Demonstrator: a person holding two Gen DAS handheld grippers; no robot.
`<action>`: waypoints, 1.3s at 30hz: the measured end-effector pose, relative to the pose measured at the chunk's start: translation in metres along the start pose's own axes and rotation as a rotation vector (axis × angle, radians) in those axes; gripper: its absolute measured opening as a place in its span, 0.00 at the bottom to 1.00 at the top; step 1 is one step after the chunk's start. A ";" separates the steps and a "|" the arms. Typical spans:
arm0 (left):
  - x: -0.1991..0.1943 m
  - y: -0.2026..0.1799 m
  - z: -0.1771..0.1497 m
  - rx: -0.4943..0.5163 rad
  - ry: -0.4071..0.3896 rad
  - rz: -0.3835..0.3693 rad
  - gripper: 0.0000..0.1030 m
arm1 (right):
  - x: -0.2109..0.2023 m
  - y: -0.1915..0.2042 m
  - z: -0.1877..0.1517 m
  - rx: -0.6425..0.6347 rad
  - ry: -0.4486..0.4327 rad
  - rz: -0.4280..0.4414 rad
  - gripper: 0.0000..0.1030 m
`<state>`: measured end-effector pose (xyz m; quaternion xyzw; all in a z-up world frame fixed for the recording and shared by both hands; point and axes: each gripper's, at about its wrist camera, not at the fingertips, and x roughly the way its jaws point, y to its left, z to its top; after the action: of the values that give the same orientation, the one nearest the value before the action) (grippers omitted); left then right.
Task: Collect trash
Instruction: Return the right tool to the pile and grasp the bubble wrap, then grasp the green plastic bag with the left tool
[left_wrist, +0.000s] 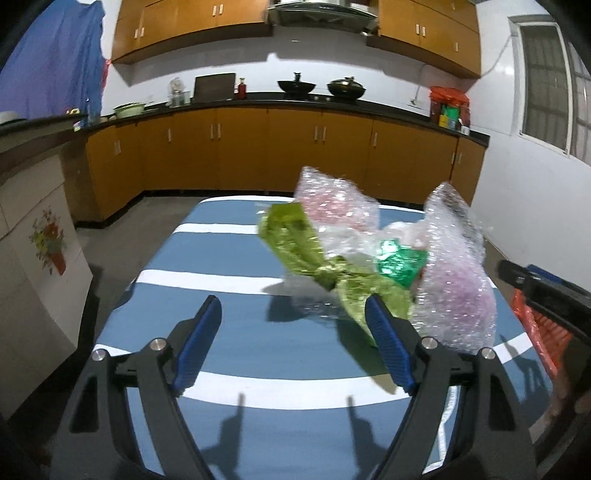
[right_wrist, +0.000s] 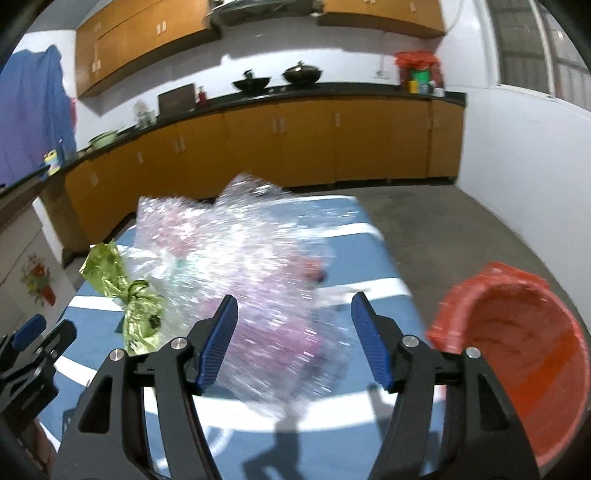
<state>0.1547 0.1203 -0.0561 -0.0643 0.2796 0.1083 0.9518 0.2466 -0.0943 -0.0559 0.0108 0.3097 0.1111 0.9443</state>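
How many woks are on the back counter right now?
2. One wok sits left of the other wok, side by side under the hood; the right one has a lid. None seems hidden.

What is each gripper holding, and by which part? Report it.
Nothing is held. The left gripper is open over the striped table; the right gripper is open, with blurred bubble wrap beyond its pads, not pinched.
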 end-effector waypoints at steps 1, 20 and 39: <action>0.000 0.004 0.000 -0.007 0.001 0.003 0.76 | 0.008 0.005 0.002 -0.004 0.009 0.003 0.65; 0.010 0.025 -0.005 -0.062 0.032 -0.024 0.76 | 0.029 0.020 -0.004 -0.050 0.078 0.049 0.13; 0.026 -0.016 0.006 0.030 0.049 -0.119 0.76 | -0.037 -0.016 -0.011 0.000 -0.059 0.008 0.11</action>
<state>0.1829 0.1105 -0.0643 -0.0694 0.3002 0.0456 0.9502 0.2147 -0.1185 -0.0450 0.0154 0.2818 0.1144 0.9525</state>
